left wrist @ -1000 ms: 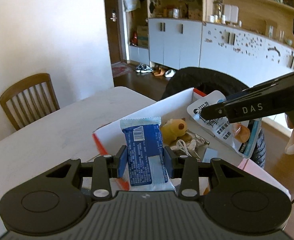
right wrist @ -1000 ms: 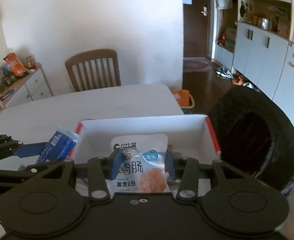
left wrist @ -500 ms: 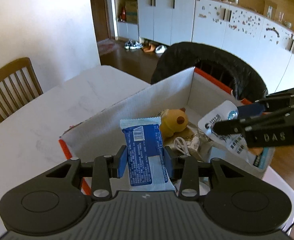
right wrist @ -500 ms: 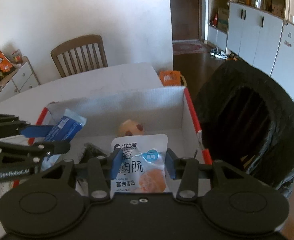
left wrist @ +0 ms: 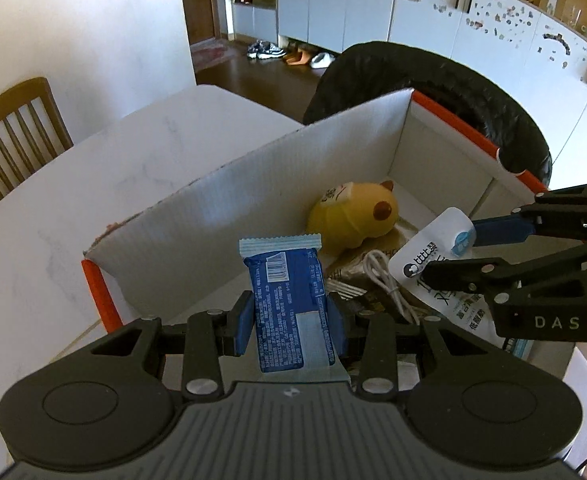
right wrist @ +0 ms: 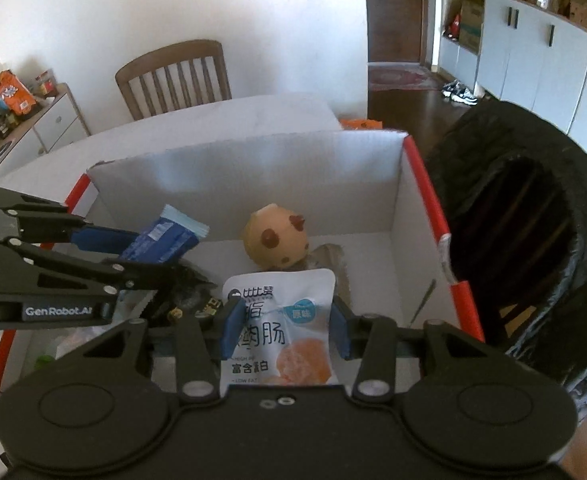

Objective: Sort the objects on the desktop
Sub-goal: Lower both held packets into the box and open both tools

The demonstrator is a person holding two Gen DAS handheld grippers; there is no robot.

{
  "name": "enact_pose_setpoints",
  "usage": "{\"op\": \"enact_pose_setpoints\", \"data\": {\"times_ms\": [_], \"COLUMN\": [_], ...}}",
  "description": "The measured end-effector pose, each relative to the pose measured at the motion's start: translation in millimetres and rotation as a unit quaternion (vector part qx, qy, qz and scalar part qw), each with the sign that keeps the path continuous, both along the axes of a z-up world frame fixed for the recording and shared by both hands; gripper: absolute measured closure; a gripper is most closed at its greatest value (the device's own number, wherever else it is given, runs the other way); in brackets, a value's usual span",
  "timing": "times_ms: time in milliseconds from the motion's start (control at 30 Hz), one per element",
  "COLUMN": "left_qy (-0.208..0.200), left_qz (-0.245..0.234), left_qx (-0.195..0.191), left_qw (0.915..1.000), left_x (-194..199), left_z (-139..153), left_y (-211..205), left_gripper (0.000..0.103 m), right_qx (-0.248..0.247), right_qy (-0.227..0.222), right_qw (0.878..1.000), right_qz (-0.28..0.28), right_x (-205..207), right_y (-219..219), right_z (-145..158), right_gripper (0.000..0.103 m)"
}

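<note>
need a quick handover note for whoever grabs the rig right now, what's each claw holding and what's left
Left claw: shut on the blue snack packet, held over the box.
Right claw: shut on the white sausage pouch, also over the box.
Already in the box: yellow plush toy, white cable, dark wrappers.
Left to do: open both claws to drop the packets in; neither is released yet.

blue wrapper (left wrist: 287,300): deep blue with pale blue crimped ends, white barcode, held between the left gripper's (left wrist: 289,322) blue pads
white pouch (right wrist: 279,332): white, black characters, orange food print, light blue badge, between the right gripper's (right wrist: 283,330) blue pads
box (left wrist: 253,196): white ribbed walls, orange-red edges
toy (left wrist: 353,220): yellow, brown spots, ahead of both claws
cable (left wrist: 389,284): white
bag (right wrist: 513,240): black, right of the box
</note>
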State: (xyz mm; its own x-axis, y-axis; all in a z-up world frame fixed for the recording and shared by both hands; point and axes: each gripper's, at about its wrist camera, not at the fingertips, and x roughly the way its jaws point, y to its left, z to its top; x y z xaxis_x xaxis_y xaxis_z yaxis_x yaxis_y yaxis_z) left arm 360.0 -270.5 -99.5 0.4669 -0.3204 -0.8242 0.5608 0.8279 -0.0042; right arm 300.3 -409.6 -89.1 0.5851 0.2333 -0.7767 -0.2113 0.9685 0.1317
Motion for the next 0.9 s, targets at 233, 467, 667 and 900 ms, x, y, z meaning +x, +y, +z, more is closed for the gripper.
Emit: {"op": "enact_pose_setpoints", "data": {"times_ms": [233, 467, 667, 900], "left_qy": [0.023, 0.032, 0.022, 0.013], "left_qz": [0.002, -0.002, -0.013, -0.013], "left_qx": [-0.002, -0.003, -0.013, -0.027], "left_qw": [0.9997, 0.9995, 0.9996, 0.9995], "left_x": [4.6, 6.0, -0.1, -11.5], "left_z": [-7.0, -6.9, -1.7, 9.7], "left_y": [0.6, 1.2, 0.6, 7.5], "left_gripper": [0.066, 0.064, 0.048, 0.046], "right_qx": [-0.006, -0.005, 0.001, 0.002], "right_qy": [0.018, 0.028, 0.017, 0.004], "right_qw": [1.0, 1.0, 1.0, 1.0], "right_qz": [0.012, 0.011, 0.006, 0.012], "right_x": [2.2, 4.4, 0.1, -6.9], "right_y": [1.5, 0.9, -0.6, 0.5], "right_z": [-7.8, -11.7, -4.9, 9.1], "right_gripper": [0.059, 0.057, 0.041, 0.039]}}
